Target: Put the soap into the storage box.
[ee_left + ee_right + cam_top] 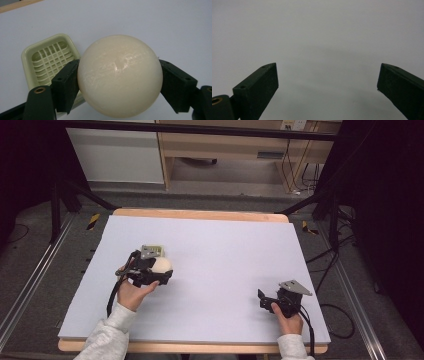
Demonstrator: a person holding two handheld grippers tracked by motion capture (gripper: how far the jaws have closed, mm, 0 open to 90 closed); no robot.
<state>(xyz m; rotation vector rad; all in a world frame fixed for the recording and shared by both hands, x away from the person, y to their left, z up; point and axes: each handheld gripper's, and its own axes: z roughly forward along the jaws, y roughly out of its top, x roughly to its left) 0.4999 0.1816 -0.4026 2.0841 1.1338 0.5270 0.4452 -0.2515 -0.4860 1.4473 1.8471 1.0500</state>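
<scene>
The left tool (159, 272) grips a cream ball (161, 265), its 2 black jaws pressed against opposite sides of the ball at about its widest part, as the left gripper view makes plain: there the ball (120, 76) sits between the jaws, smooth and glossy with a small scuffed patch near its middle. Just behind and to 1 side of the held ball lies a pale green tray (47, 60) with a raised rim and a grid of slats across its bottom; its near edge is partly hidden behind 1 jaw. In the high view that tray (154, 251) sits just beyond the left tool, on the left half of the surface (220, 250), which is covered by a pale lavender sheet with a wooden edge showing around it. Whether the ball rests on the surface or is lifted slightly off it cannot be told. The person's left hand (131, 294) wraps the tool's handle from below, a light grey sleeve (107, 335) coming in from the bottom edge. Well apart, toward the right front of the surface, the right tool (263, 301) is held by the right hand (289, 322) with its jaws spread wide and nothing between them; the right gripper view shows the 2 jaws far apart over bare surface.
</scene>
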